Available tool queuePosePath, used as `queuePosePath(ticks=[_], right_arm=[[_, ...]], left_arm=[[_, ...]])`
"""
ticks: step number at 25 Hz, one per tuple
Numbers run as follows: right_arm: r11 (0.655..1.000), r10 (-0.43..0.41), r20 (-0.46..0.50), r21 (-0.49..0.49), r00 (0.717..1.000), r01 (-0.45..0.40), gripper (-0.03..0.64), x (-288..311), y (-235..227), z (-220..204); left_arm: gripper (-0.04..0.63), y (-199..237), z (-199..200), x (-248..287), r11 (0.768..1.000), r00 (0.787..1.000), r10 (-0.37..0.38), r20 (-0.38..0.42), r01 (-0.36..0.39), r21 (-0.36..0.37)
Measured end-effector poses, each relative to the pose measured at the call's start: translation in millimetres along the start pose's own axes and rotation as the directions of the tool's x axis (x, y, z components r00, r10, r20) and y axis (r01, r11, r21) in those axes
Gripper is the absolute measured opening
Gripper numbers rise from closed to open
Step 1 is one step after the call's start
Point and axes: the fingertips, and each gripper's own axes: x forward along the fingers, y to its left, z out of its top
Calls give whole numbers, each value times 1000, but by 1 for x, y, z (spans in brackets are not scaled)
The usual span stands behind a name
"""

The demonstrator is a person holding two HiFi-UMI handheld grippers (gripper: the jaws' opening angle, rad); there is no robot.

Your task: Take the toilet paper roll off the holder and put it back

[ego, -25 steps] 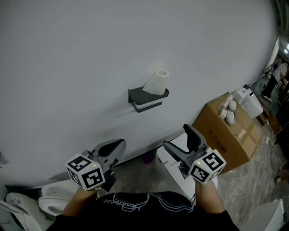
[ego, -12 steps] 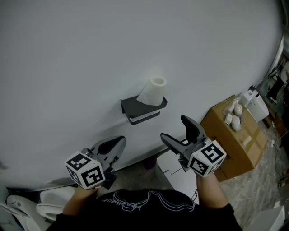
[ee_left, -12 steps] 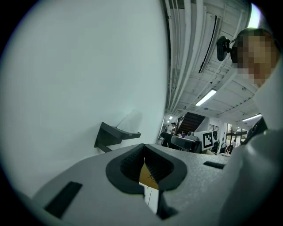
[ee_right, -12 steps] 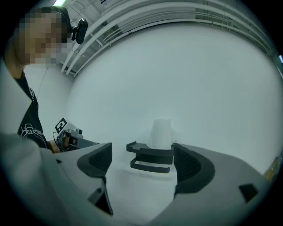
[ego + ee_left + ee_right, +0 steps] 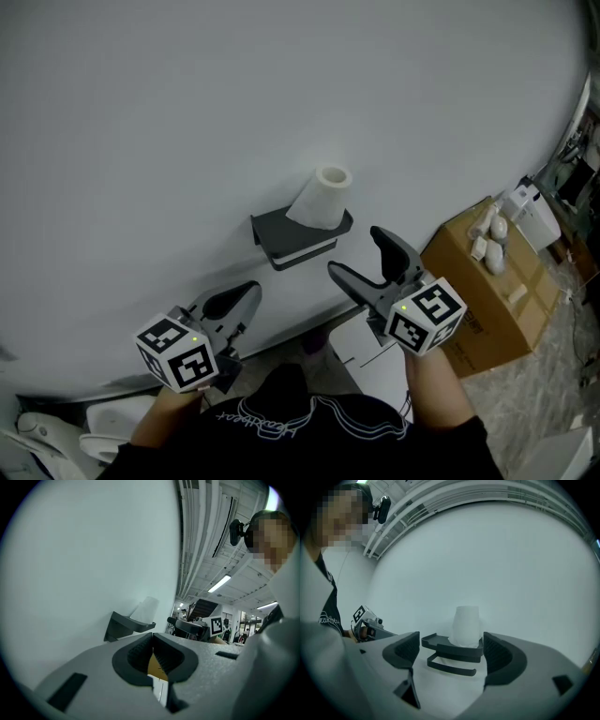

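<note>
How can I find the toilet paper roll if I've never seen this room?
Look at the big pale wall. One dark holder sticks out from it, and the toilet paper roll stands upright on top of that. It is the only white tube there, and the bar underneath it is bare.

Right tongs (image 5: 361, 255) agape, left tongs (image 5: 229, 305) pinched.

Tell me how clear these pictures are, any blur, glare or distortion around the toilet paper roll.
Head view: soft even light, toilet paper roll sharp on its holder, wall bowed at the edges. Right gripper view: fisheye, dark corners, roll slightly hazy. Left gripper view: bright ceiling light, same dark corners.
</note>
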Motion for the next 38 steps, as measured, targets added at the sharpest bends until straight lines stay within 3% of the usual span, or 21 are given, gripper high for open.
queuePosePath(ticks=[14, 24, 38], right_arm=[[999, -34, -32, -21, 999, 33, 413, 58, -38, 8], [999, -13, -32, -31, 999, 12, 388, 81, -42, 13], [999, -9, -52, -45, 999, 6, 294, 88, -42, 12]], left_arm=[[5, 42, 24, 29, 999, 999, -41, 6, 41, 0], [5, 47, 28, 36, 998, 998, -55, -1, 55, 9], [6, 51, 33, 32, 999, 999, -30, 12, 30, 14]])
